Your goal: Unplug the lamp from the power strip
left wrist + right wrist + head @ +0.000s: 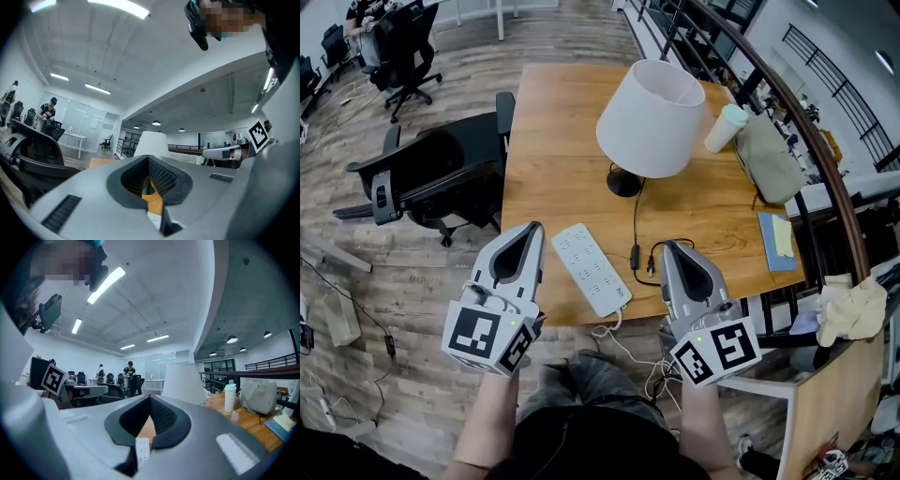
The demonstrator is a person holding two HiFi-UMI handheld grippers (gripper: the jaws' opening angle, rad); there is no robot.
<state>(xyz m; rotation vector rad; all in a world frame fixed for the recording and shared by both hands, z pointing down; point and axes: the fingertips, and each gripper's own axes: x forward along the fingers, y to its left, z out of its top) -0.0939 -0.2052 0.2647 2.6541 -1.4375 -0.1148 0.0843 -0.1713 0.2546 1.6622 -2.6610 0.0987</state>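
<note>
A lamp (pixel 652 117) with a white shade and a black base stands mid-desk; it also shows in the left gripper view (pixel 152 143) and the right gripper view (pixel 183 380). Its black cord (pixel 635 220) runs toward me to a plug end (pixel 651 268) lying on the wood, a little right of the white power strip (pixel 591 268), apart from it as far as I can see. My left gripper (pixel 531 228) hovers shut and empty just left of the strip. My right gripper (pixel 673 246) is shut and empty too, close by the plug end.
The wooden desk (pixel 553 159) ends just in front of me, and the strip's own lead (pixel 614 328) drops over that edge. A black office chair (pixel 441 173) stands at the left. A white tumbler (pixel 727 127), a grey bag (pixel 769 155) and a blue notebook (pixel 778 239) sit along the right side.
</note>
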